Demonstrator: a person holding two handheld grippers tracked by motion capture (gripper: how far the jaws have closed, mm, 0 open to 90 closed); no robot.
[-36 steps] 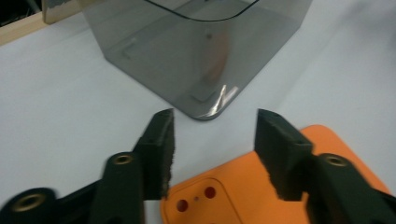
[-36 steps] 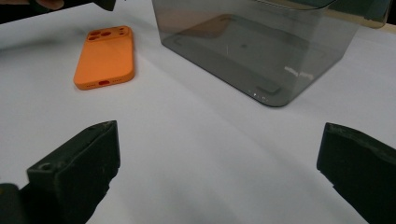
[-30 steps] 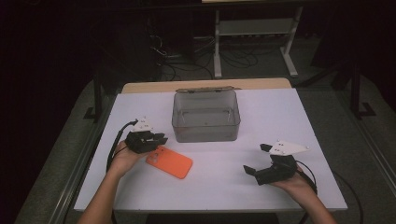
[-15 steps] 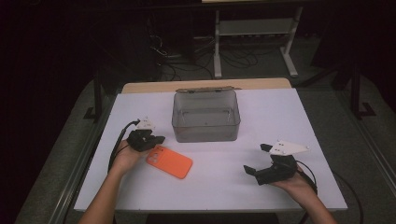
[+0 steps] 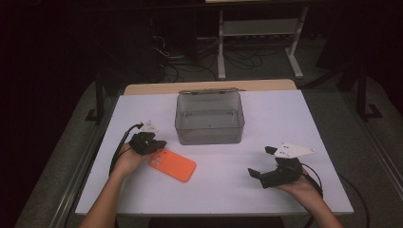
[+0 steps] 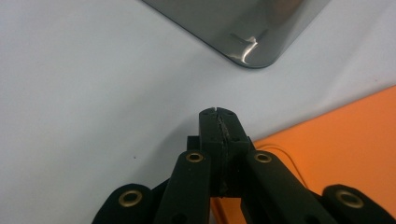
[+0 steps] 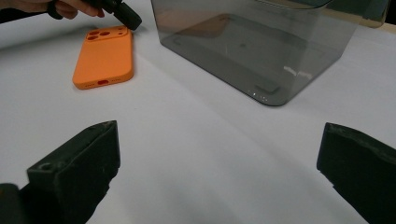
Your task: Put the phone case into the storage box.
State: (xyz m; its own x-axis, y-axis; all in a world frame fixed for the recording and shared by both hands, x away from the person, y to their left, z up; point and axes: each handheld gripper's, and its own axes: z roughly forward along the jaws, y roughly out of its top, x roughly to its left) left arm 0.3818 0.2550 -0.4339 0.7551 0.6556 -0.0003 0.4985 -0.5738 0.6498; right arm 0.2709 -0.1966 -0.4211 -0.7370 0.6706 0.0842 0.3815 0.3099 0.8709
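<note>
An orange phone case lies flat on the white counter, back up with its camera cutouts showing, set at a slant. It sits just before the front left corner of a clear grey box.

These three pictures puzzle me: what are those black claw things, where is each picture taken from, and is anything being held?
A person holds a hand tool with two black jaws in each hand. The high view looks down on a white table; the other two come from cameras riding on the tools. The left gripper, jaws shut with nothing between them, sits at the edge of an orange phone case. The right gripper rests open, holding nothing. Behind stands an empty clear plastic box.
</note>
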